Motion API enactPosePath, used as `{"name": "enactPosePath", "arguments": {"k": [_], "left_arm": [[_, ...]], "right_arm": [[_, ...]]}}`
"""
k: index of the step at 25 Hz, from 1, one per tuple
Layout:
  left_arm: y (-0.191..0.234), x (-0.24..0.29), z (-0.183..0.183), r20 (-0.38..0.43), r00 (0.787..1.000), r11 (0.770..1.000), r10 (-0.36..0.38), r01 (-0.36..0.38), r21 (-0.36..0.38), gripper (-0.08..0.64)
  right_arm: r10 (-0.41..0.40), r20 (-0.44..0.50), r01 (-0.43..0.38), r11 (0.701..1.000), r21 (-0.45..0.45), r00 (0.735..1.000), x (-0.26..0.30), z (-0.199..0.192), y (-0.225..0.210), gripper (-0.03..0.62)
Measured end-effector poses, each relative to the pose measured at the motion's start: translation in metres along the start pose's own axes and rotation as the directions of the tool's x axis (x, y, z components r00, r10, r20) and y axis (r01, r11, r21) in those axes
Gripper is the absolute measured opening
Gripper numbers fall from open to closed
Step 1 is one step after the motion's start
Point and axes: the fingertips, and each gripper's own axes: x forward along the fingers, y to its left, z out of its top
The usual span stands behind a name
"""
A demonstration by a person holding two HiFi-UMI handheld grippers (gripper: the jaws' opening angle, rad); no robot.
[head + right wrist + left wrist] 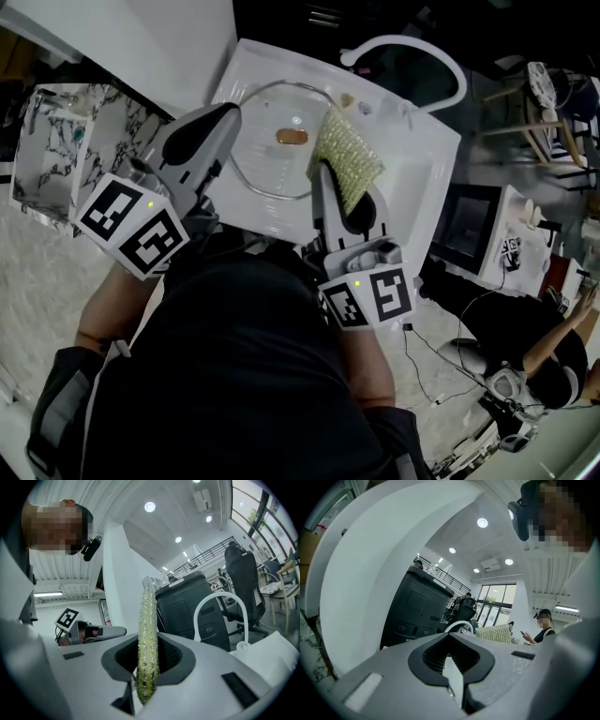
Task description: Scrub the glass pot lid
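— Nearest to us is our own dark top, and just past it the two marker cubes. Where do we stand?

— Our left gripper reaches to the left rim of the glass pot lid, which lies in the white sink. In the left gripper view the jaws are drawn nearly together on a thin pale edge with a metal glint. We judge that to be the lid's rim.

— And the right?

— Our right gripper is clamped on the yellow-green sponge, edge-on between its jaws. The sponge's long axis runs away from us, and its far end overlaps the lid's right rim.

— So which way does the scrub go?

— Leftward and slightly away from us. The glass and its brown knob lie between the two grippers, so the right one is the arm that should work.

— Anything in the way?

— Nothing between sponge and glass. The white faucet arches at the back, well clear, and small bits lie by the sink's far rim.
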Motion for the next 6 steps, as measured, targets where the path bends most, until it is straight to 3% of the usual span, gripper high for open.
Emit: {"name": "enactPosePath", "arguments": {"k": [6], "left_arm": [[-0.003, -0.009, -0.013, 0.006, 0.999, 0.999, 0.04, -0.04, -0.029, 0.0]], "right_arm": [[-0.027, -0.013, 0.028, 0.999, 0.038, 1.0, -0.004, -0.003, -0.008, 0.066]]}}
